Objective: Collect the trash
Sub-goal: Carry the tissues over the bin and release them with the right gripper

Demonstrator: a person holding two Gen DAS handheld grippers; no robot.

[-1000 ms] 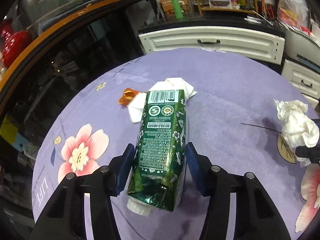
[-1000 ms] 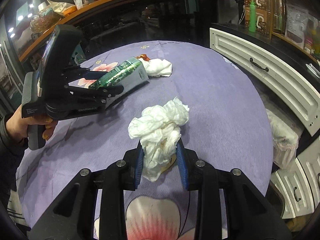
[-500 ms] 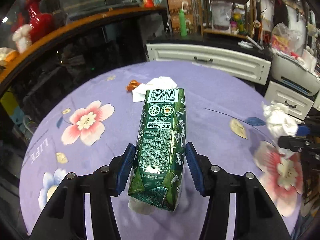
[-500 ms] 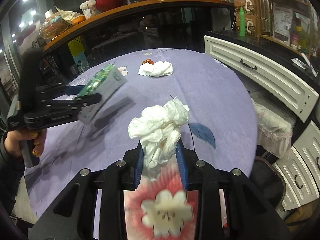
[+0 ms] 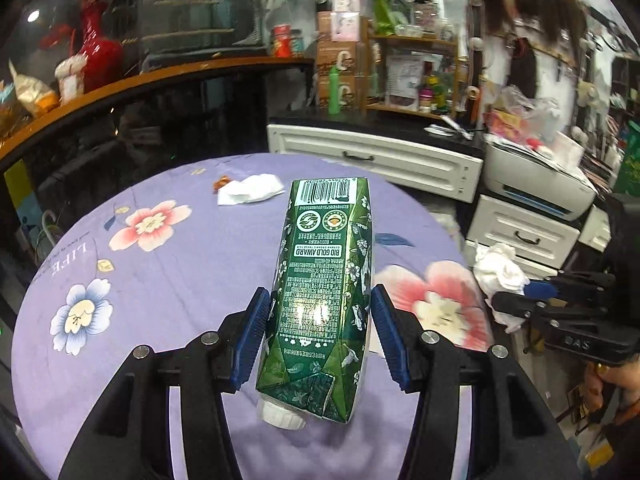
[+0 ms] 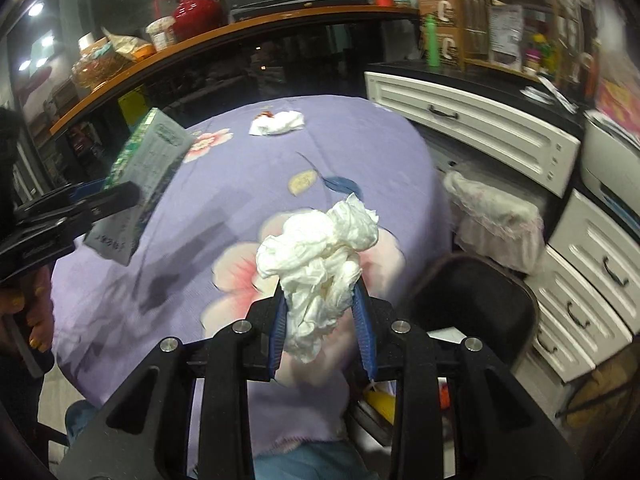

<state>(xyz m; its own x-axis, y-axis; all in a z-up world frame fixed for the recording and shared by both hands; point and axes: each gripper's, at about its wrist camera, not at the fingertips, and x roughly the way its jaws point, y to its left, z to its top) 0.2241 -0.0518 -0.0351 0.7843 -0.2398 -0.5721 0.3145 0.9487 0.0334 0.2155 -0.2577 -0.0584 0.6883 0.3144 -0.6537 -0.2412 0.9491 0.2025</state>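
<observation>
My left gripper [image 5: 318, 320] is shut on a green drink carton [image 5: 324, 280] with a white cap, held in the air above the purple flowered tablecloth [image 5: 160, 280]. My right gripper [image 6: 322, 320] is shut on a crumpled white tissue wad [image 6: 320, 256], also lifted, near the table's right edge. In the left wrist view the right gripper [image 5: 516, 296] and its tissue [image 5: 500, 268] show at the right. The right wrist view has the carton [image 6: 144, 176] in the left gripper [image 6: 112, 196] at the left. A flat white tissue [image 5: 250, 193] and an orange wrapper [image 5: 221, 182] lie at the table's far side.
A white drawer cabinet [image 5: 376, 160] stands behind the table, with more drawers [image 6: 588, 288] and a printer [image 5: 532, 184] to the right. A dark chair [image 6: 476, 296] sits by the table's right edge. A dark counter with a wooden top [image 5: 152, 76] curves along the left.
Both grippers have pulled back from the table's far side with the carton and the tissue wad still held. The flat tissue and wrapper now look farther off; the right gripper is near the table's edge.
</observation>
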